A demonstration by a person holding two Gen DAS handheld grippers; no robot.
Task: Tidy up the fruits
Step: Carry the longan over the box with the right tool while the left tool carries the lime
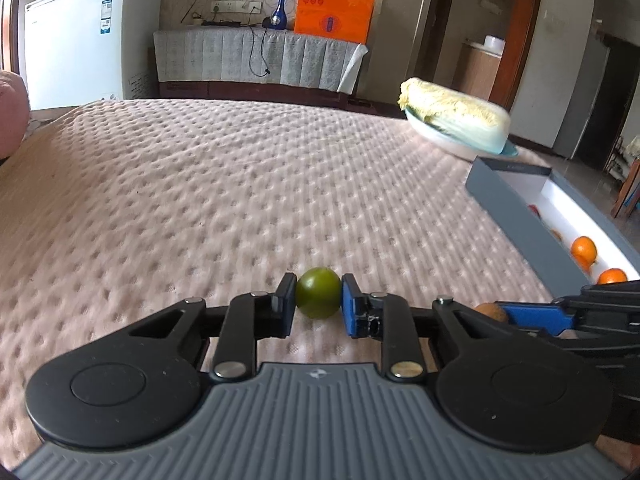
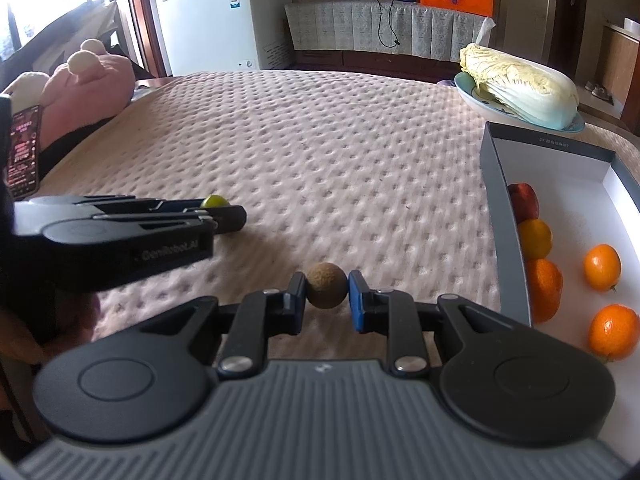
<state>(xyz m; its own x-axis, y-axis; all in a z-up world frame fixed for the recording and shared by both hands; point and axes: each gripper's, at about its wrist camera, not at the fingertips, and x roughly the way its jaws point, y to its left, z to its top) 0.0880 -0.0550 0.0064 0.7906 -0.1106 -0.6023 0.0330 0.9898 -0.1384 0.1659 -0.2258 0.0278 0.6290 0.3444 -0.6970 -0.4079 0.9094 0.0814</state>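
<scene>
On the pink quilted bedspread (image 1: 240,184), left gripper (image 1: 319,300) pinches a green lime (image 1: 318,293), right gripper (image 2: 327,292) a brown kiwi-like fruit (image 2: 326,285) — both clamped, low over the cloth; round skins could slip before reaching the grey box (image 2: 500,216) — oranges (image 2: 602,267) inside may roll

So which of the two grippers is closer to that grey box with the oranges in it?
The right. The right gripper, shut on a brown fruit, sits just beside the grey box. The left gripper, shut on a green fruit, is farther off, beyond the right one.
</scene>
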